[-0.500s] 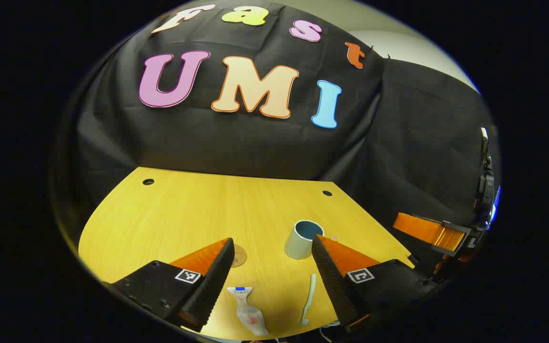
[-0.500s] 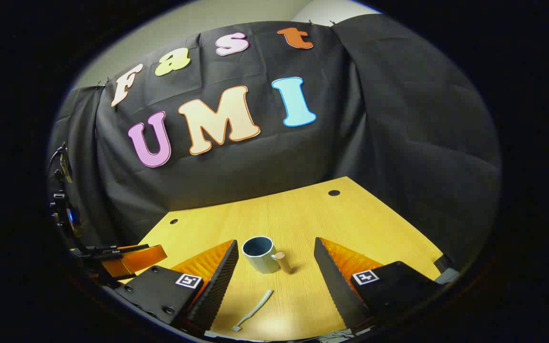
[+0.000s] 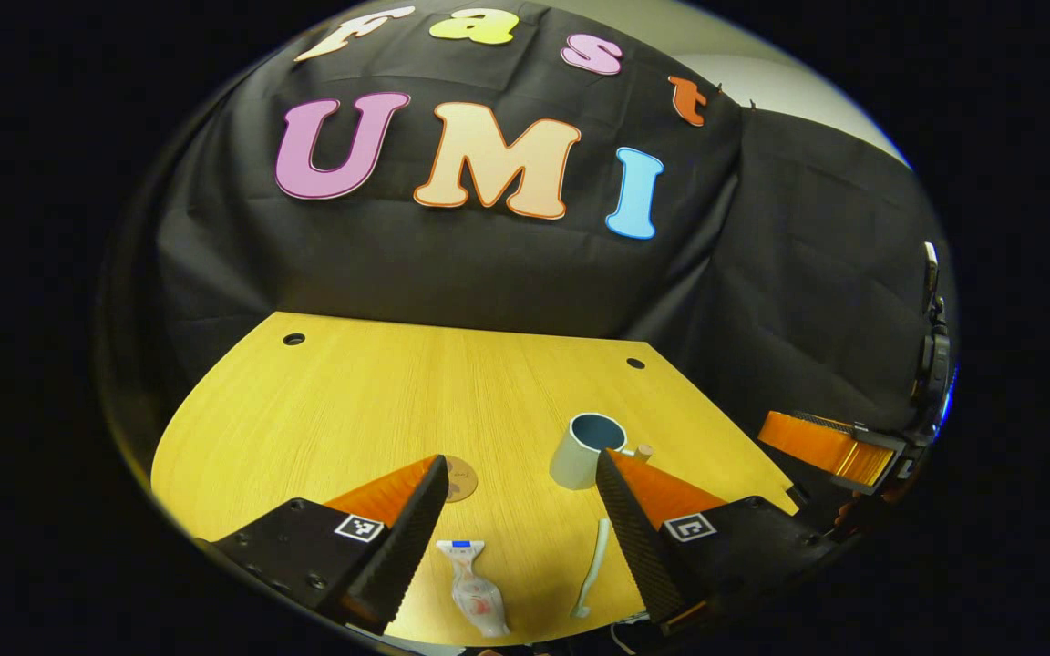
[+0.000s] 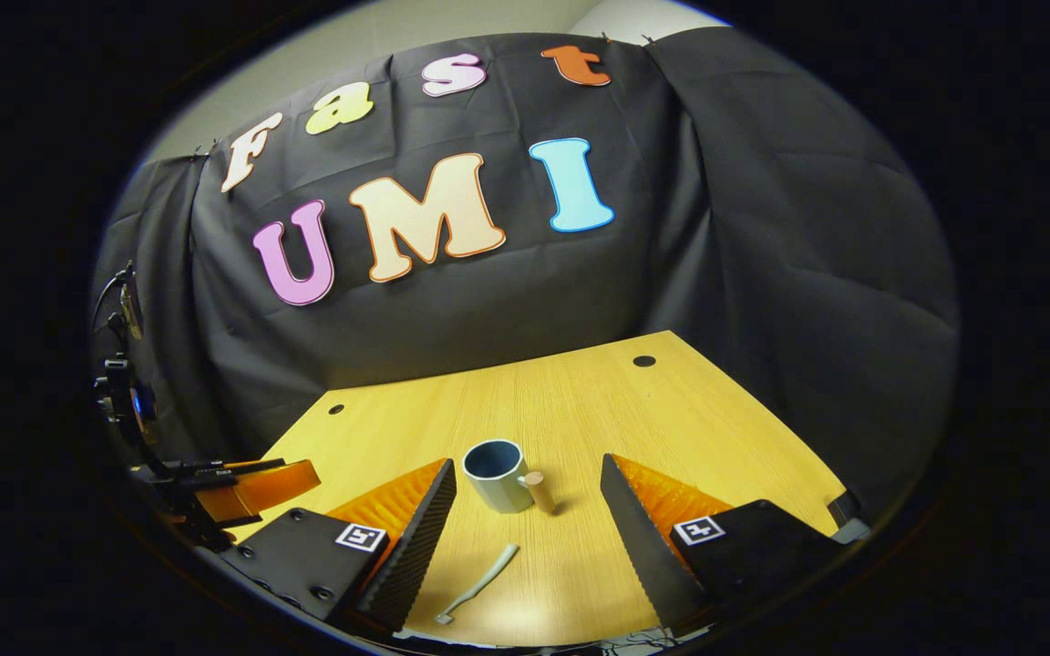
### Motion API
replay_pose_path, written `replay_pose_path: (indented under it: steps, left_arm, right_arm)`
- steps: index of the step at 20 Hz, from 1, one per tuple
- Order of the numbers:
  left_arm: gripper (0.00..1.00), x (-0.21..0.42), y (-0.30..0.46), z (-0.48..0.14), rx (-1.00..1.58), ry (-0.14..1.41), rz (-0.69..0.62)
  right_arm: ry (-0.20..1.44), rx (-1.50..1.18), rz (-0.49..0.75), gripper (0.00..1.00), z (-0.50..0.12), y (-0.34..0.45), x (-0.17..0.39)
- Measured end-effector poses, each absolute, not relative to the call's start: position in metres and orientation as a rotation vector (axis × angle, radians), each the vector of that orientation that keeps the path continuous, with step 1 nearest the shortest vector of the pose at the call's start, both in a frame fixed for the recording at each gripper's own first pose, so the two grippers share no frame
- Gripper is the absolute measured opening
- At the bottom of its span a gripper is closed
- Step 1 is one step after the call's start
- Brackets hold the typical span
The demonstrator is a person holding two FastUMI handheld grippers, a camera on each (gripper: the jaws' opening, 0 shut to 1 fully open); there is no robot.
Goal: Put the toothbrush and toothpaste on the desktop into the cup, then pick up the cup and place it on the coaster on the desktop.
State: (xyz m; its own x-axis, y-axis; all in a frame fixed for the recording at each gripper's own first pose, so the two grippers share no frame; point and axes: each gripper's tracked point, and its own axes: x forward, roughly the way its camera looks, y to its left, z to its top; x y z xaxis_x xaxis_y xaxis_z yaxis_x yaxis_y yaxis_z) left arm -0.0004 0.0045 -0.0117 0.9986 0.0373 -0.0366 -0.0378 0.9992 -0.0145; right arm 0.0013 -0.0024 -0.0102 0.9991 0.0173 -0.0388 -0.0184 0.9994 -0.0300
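Observation:
A pale green cup [image 3: 580, 456] with a dark inside and a wooden handle [image 4: 539, 490] stands upright on the yellow wooden table [image 3: 352, 401]. Left of it lies a small round coaster [image 3: 459, 480]. Near the table's front edge lie a white toothpaste tube [image 3: 475, 588] and a pale toothbrush [image 3: 591, 567]. My left gripper [image 3: 519, 460] hovers open above them, holding nothing. My right gripper [image 4: 527, 463] is also open over the cup [image 4: 498, 474] and the toothbrush [image 4: 479, 583], touching neither. Each view catches the other gripper at its edge: the right gripper [image 3: 817, 442] and the left gripper [image 4: 252, 487].
The table [image 4: 671, 419] has two small round holes near its back corners [image 3: 293, 339] [image 3: 635, 363]. Black cloth hangs behind and to both sides. Bare tabletop stretches behind the cup and to the left of the coaster.
Both views have shifted slightly, as both grippers moved a little. The cup, coaster, toothpaste and toothbrush stay where they were. Both grippers remain open.

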Motion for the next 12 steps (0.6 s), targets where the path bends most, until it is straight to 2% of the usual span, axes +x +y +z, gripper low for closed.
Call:
replay_pose_path:
  steps: [12]
  left_arm:
    - [0.95, 0.003, 0.021, -0.027, -0.025, 0.072, 0.044]
  right_arm:
    - [0.126, -0.049, -0.028, 0.98, -0.040, -0.002, 0.005]
